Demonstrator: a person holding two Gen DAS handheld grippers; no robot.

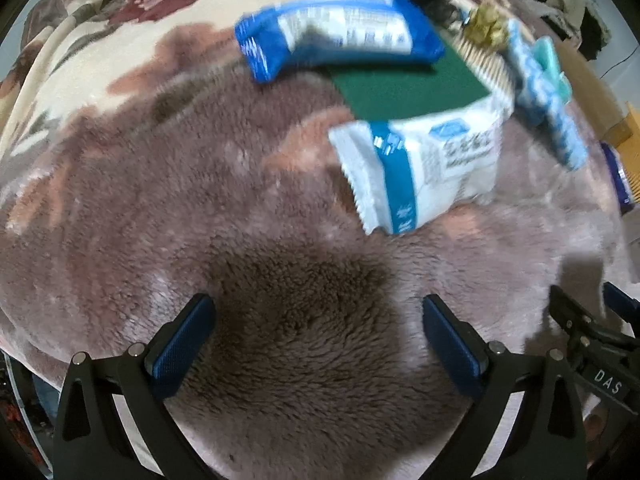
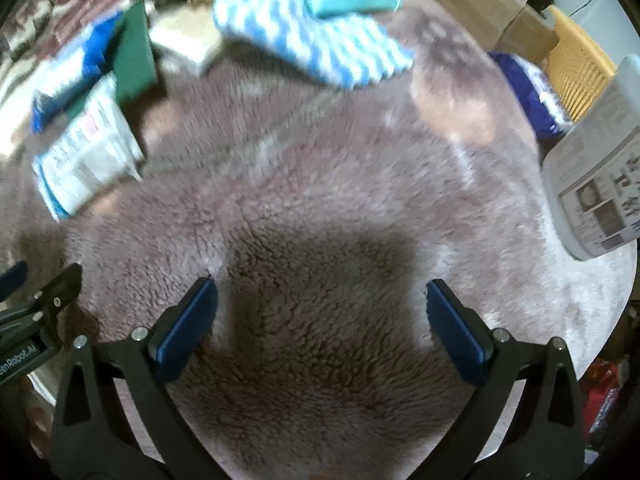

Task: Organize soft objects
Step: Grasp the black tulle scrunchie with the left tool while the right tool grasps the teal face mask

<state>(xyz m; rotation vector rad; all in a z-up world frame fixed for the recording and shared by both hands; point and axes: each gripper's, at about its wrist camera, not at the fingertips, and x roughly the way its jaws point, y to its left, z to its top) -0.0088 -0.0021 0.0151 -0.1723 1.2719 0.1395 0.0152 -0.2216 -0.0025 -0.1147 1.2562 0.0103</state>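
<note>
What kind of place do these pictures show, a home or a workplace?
Probably a home, likely a bed or sofa. A plush mauve fleece blanket with a floral pattern covers the surface. On it lie a blue-and-white striped fuzzy cloth and a white-and-blue soft plastic packet. Piled clothes sit behind.

Left gripper (image 1: 318, 320) gapes empty over fuzzy blanket (image 1: 160, 200); white packet (image 1: 420, 168) just beside a green pad (image 1: 408, 84).

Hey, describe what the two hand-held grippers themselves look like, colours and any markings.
Both match: the left hand-held gripper and right hand-held gripper have matte black triangular cut-out arms, silver pivot pins and ribbed blue pads. White lettering shows on the neighbouring unit's black body in each view. No cables or sleeves are visible.
</note>
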